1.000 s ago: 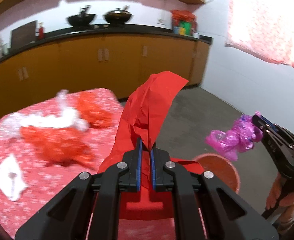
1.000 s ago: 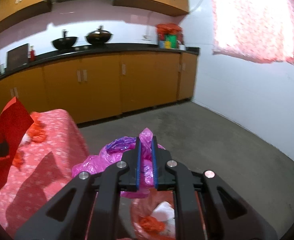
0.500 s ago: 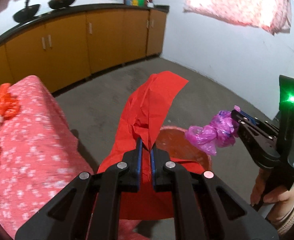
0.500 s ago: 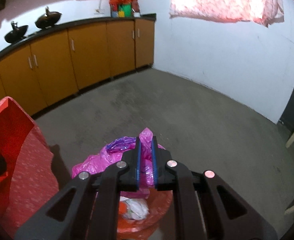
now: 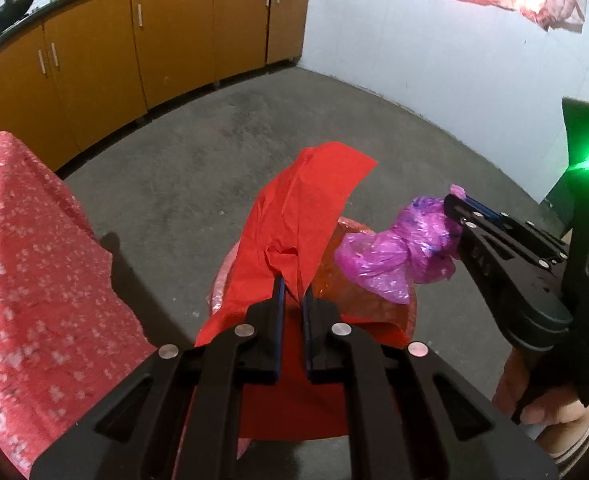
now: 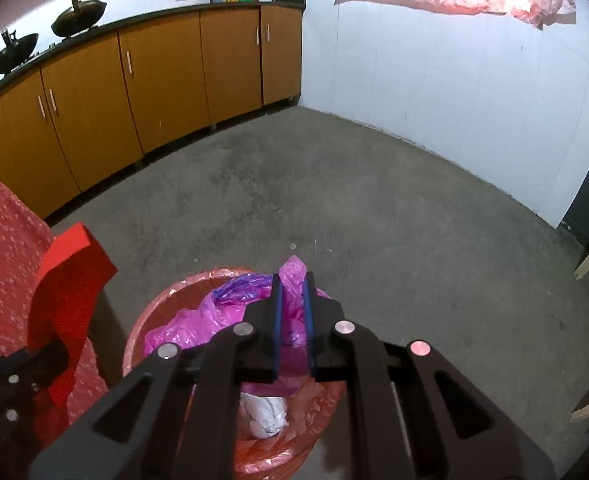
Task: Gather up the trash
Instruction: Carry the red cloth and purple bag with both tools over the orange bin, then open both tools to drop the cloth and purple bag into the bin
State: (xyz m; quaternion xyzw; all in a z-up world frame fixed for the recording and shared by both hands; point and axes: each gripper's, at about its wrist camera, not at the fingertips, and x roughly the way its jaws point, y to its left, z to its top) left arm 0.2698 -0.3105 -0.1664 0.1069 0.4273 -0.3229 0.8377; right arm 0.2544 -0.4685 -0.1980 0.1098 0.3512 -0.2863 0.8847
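Spreading across both views, the grey concrete floor (image 6: 374,200) runs back to a row of orange cabinets (image 6: 166,72) at eleven o'clock, with a white wall (image 6: 454,80) at one o'clock. On the dark countertop two black woks (image 6: 79,14) sit at eleven o'clock in the right wrist view. A table under a red patterned cloth (image 5: 26,260) fills the nine o'clock side of the left wrist view.

On the floor stands a round bin lined with a red bag (image 6: 146,320), at six o'clock in the right wrist view; white crumpled paper (image 6: 264,416) lies inside it.

The left gripper (image 5: 292,292) has its jaws pressed together on a sheet of red paper (image 5: 306,208), which stands up from the pinch toward twelve o'clock and hangs over the near side of the bin. In the right wrist view the same paper shows at nine o'clock, beside the bin's rim.

The right gripper (image 6: 293,284) pinches a crumpled pink plastic bag (image 6: 182,328) between nearly closed jaws, and the bag hangs directly above the bin's opening. From the left wrist view this bag sits at three o'clock, just beside the red paper without clearly touching it. A person's hand (image 5: 550,396) grips the right gripper's handle at four o'clock.
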